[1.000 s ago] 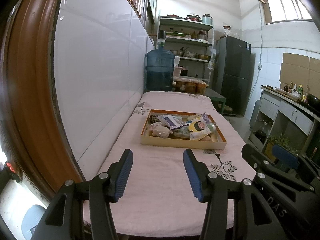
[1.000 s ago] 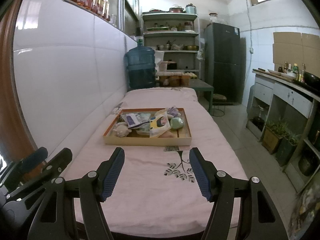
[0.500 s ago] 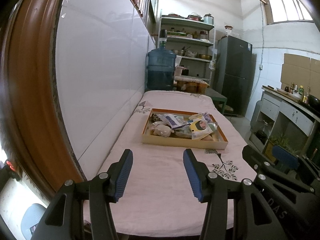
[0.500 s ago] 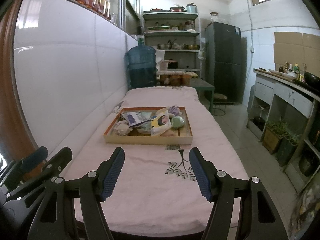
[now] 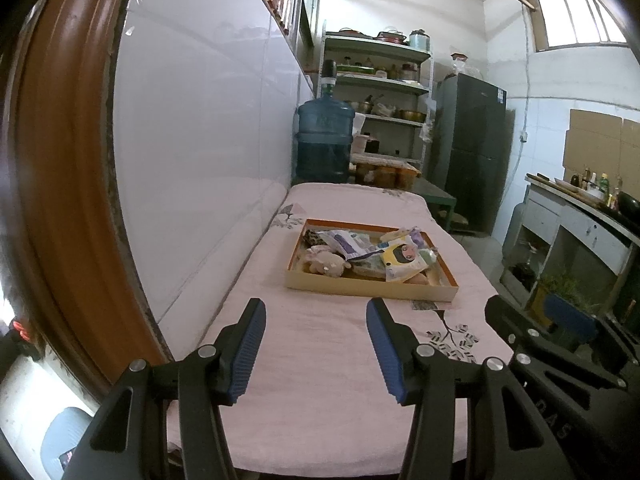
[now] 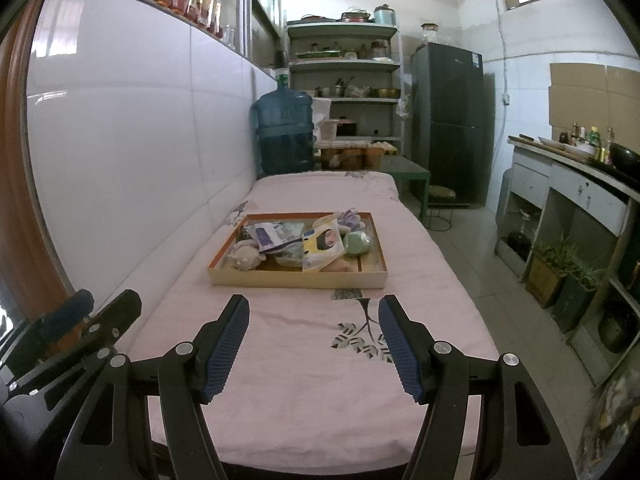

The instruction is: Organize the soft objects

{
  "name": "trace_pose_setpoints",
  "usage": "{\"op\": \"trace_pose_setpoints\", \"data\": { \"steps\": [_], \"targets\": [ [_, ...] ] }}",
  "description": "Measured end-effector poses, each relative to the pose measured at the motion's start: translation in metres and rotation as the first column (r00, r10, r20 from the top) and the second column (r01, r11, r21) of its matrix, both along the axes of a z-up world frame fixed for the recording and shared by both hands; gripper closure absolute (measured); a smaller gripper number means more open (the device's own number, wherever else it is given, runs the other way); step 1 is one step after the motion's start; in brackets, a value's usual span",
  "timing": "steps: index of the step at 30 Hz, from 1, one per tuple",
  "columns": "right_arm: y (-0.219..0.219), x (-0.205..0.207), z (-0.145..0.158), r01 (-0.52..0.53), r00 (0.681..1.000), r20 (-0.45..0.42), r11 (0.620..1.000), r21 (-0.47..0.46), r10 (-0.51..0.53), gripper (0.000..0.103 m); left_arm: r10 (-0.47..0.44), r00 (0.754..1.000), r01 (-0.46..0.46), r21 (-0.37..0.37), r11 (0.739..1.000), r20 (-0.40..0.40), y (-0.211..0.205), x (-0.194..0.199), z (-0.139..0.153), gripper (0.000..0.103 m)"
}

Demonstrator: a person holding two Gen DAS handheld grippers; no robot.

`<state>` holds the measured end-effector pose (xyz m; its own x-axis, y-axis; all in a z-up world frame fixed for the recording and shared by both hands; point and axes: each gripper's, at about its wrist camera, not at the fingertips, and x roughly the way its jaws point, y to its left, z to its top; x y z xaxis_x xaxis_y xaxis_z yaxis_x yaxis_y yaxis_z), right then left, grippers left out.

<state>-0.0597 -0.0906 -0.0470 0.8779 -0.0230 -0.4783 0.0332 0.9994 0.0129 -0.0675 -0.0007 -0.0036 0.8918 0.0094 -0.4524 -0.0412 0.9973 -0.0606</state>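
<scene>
On the bed (image 6: pixel 304 360), tray (image 6: pixel 298 278) holds heaped soft items (image 6: pixel 304 242); left gripper (image 5: pixel 316 312) and right gripper (image 6: pixel 312 308) hover short, fingers wide, empty.

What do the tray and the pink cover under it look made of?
Tray: probably cardboard or thin wood, matte tan walls with an orange rim; too far to settle. Pink cover: soft woven fabric, matte, lightly wrinkled, with a printed or stitched leaf motif.

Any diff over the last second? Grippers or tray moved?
Barely. Both views crept slightly toward the tray, which sits a touch lower in frame. Nothing was grasped or released: the left gripper and right gripper stay open and empty over the pink cloth, tray contents undisturbed.
</scene>
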Motion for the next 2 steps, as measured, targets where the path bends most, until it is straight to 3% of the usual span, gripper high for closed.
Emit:
{"op": "trace_pose_setpoints", "data": {
  "steps": [2],
  "targets": [
    [-0.0006, 0.0002, 0.0001, 0.0, 1.0, -0.001, 1.0, -0.001, 0.0, 0.034, 0.004, 1.0, -0.004, 0.006, 1.0, -0.005, -0.0002, 0.0009, -0.0019, 0.05]
  ]
}}
